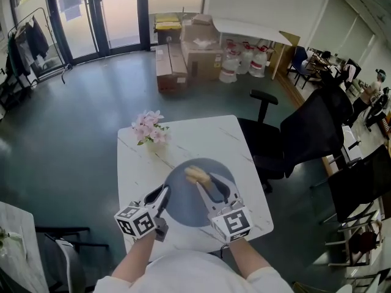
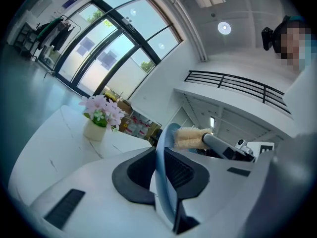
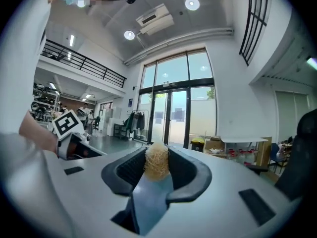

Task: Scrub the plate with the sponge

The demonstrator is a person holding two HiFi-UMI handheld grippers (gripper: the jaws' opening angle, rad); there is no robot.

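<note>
A person steadies a blue-grey plate point(image 1: 189, 209) over a white surface point(image 1: 140, 157), with the left gripper point(image 1: 164, 193) holding its near-left rim, fingers shut tight on the thin edge. The right gripper point(image 1: 204, 182) reaches across the plate face, fingers pinched on a straw-coloured sponge point(image 1: 195, 174). The sponge sits at the plate's far rim, just ahead of the right fingers, its long axis running left to right. Most of the plate face lies between the sponge and the person, so the scrubbing stroke likely pulls back toward the body. A small pot of pink flowers point(image 1: 148, 127) stands at the surface's far-left corner.
</note>
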